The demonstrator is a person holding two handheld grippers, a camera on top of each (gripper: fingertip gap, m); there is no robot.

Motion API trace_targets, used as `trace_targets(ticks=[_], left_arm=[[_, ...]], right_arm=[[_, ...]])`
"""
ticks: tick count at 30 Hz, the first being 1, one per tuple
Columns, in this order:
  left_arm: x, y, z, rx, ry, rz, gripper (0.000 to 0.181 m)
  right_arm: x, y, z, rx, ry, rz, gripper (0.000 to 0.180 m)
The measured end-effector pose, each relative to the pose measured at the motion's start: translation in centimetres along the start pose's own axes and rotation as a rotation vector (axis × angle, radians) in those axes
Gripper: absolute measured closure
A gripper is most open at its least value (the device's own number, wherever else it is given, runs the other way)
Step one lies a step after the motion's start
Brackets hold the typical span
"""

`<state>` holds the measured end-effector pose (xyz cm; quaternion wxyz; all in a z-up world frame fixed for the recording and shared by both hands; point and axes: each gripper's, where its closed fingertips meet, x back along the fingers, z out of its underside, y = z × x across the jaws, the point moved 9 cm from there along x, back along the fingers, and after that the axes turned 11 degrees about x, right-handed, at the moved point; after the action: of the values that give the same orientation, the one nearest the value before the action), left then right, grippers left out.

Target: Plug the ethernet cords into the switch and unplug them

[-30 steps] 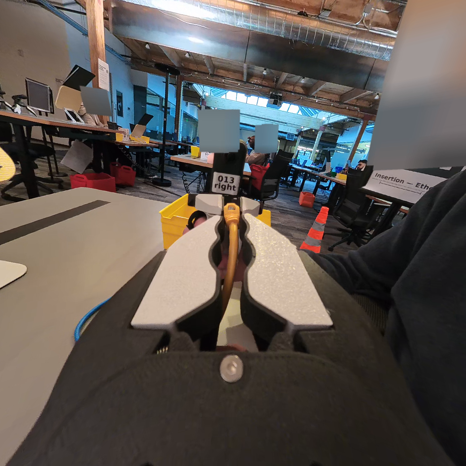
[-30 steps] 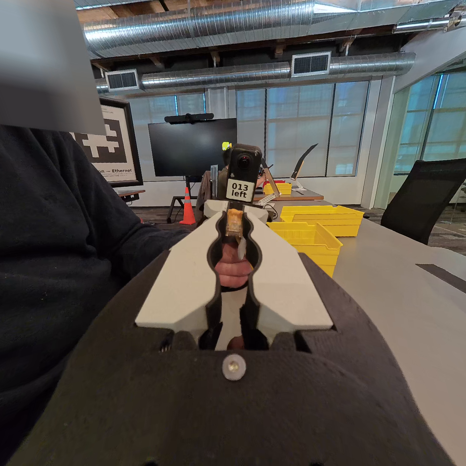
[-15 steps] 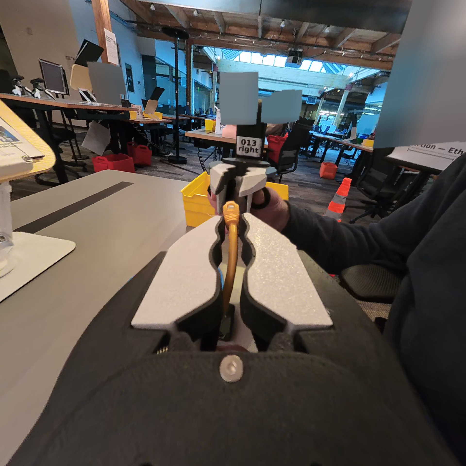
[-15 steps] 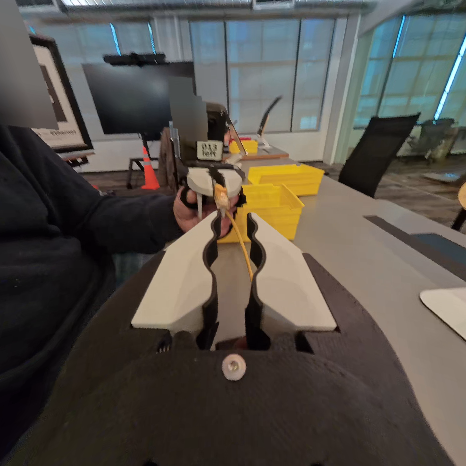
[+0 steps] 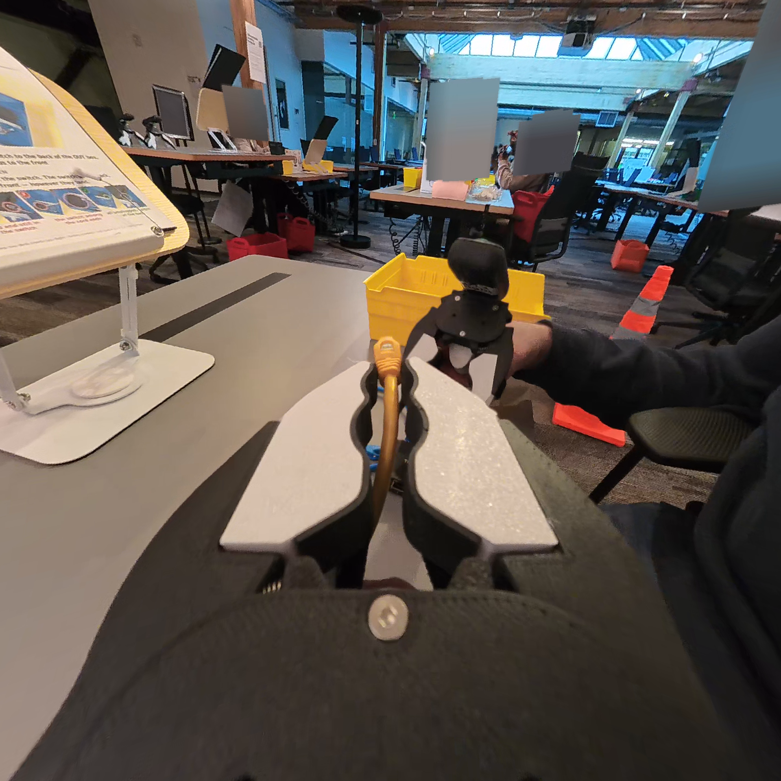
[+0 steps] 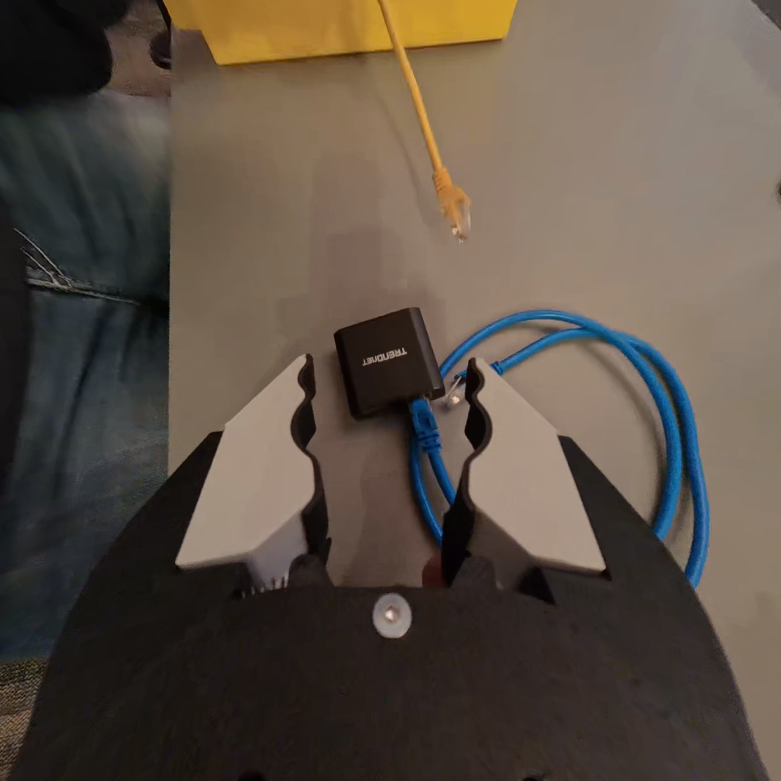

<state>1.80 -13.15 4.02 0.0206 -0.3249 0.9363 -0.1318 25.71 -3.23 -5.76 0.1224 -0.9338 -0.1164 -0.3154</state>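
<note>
The left gripper (image 5: 389,372) is closed on the orange cord (image 5: 386,427), pinching it just behind the plug (image 5: 386,353), which sticks up past the fingertips. The cord runs back between the fingers toward the gripper's body.

The right gripper (image 6: 391,374) points down at the grey table (image 6: 591,211) with its fingers spread wide and nothing between them. Just ahead of its fingertips lies the small black switch (image 6: 386,361), flat on the table. A blue cord (image 6: 613,380) is coiled in loops to the right of the switch; one blue plug (image 6: 422,416) sits at the switch's near edge, though whether it is seated in a port is hard to tell. A second, clear plug tip (image 6: 452,397) lies just beside it, next to the right finger. Farther up in the right wrist view, the other orange plug (image 6: 454,207) hangs above the table, well apart from the switch.

In the left wrist view the right gripper (image 5: 469,363) shows farther off, held by a hand in a dark sleeve (image 5: 613,372), in front of a yellow bin (image 5: 405,291). A white stand (image 5: 105,380) holding an instruction board sits on the table to the left.
</note>
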Motion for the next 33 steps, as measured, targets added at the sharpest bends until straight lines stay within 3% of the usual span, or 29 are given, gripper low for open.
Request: trace_targets(ticks=[6, 14, 19, 33], left_arm=[[0.2, 0.3, 0.7, 0.013, -0.001, 0.012, 0.170], [0.1, 0.4, 0.9, 0.018, -0.004, 0.031, 0.170], [0.2, 0.4, 1.0, 0.015, -0.007, 0.034, 0.170], [-0.3, 0.0, 0.9, -0.005, 0.022, 0.019, 0.170]], right_arm=[[-1.6, 0.6, 2.2, 0.043, 0.106, -0.009, 0.108], [-3.1, -0.3, 2.1, 0.150, 0.057, 0.014, 0.121], [-3.1, -0.7, 1.9, 0.096, -0.003, -0.029, 0.122], [1.8, -2.7, -2.2, -0.041, -0.446, -0.186, 0.122]])
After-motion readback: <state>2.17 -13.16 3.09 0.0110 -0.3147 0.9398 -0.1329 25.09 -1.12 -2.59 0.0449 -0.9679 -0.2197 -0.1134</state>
